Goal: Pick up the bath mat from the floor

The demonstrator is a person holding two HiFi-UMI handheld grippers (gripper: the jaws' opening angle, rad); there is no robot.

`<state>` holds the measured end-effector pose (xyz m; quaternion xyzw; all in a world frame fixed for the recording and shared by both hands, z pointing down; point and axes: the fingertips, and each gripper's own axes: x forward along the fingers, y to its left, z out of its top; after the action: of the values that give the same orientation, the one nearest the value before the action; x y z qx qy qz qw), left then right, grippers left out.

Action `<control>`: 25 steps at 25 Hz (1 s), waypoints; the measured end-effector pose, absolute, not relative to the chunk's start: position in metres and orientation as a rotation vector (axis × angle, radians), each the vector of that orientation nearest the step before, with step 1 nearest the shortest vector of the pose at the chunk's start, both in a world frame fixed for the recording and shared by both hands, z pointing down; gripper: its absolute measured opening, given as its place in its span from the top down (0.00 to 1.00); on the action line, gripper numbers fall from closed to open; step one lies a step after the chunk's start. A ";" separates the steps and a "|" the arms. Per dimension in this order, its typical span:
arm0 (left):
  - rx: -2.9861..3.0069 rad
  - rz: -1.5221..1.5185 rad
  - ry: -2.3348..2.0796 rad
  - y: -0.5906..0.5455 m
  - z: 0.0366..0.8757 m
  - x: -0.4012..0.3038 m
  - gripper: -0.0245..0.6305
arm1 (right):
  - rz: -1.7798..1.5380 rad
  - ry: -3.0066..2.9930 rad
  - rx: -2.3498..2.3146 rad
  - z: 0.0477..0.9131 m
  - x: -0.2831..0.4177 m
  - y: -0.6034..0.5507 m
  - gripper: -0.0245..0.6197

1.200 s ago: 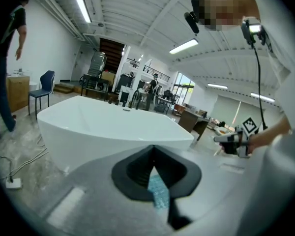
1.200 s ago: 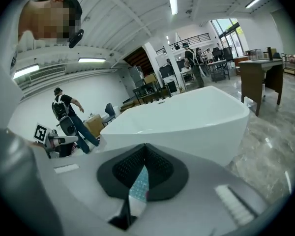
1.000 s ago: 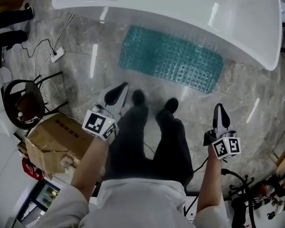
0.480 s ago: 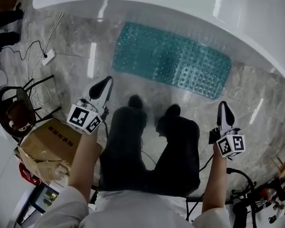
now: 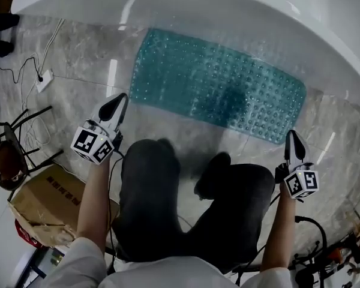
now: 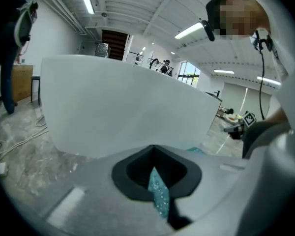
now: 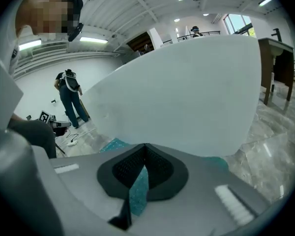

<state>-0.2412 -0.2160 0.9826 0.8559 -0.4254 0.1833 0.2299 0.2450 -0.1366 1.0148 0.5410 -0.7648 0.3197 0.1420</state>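
Note:
The teal, bumpy bath mat (image 5: 219, 86) lies flat on the marble floor against the white bathtub (image 5: 186, 5). My left gripper (image 5: 115, 105) hangs shut and empty just short of the mat's near left corner. My right gripper (image 5: 292, 138) is shut and empty too, just off the mat's near right corner. In the left gripper view the shut left gripper (image 6: 154, 151) points at the tub wall, and a sliver of mat (image 6: 158, 193) shows below the tips. The right gripper view has the right gripper (image 7: 145, 149) closed, with the mat (image 7: 113, 144) beyond it.
My bent legs (image 5: 150, 191) fill the floor between the grippers. A cardboard box (image 5: 45, 206), a black stool (image 5: 6, 155) and a power strip (image 5: 43, 80) with cables lie at the left. More cables (image 5: 312, 233) lie at the lower right. A person (image 7: 69, 97) stands farther off.
Both grippers and the head camera have sunk toward the floor, so the mat looks larger and closer. The legs have bent further. Both pairs of jaws stayed shut.

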 end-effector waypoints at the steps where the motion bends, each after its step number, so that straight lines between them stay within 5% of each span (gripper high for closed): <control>1: 2.357 0.502 -1.164 -0.216 1.002 -0.242 0.96 | 0.922 -2.214 1.556 1.033 0.245 -0.137 0.95; 20: 2.148 0.696 -1.233 -0.265 1.283 -0.329 0.96 | 1.016 -2.145 1.560 1.233 0.248 -0.112 0.89; 25: 2.054 0.894 -1.188 -0.285 1.343 -0.352 0.63 | 1.018 -2.107 1.504 1.255 0.238 -0.089 0.89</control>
<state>-0.3516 -0.2846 1.3429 0.7732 -0.4471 0.3366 0.2983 0.2385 -0.0886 1.2549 0.5320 -0.7452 0.3601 0.1788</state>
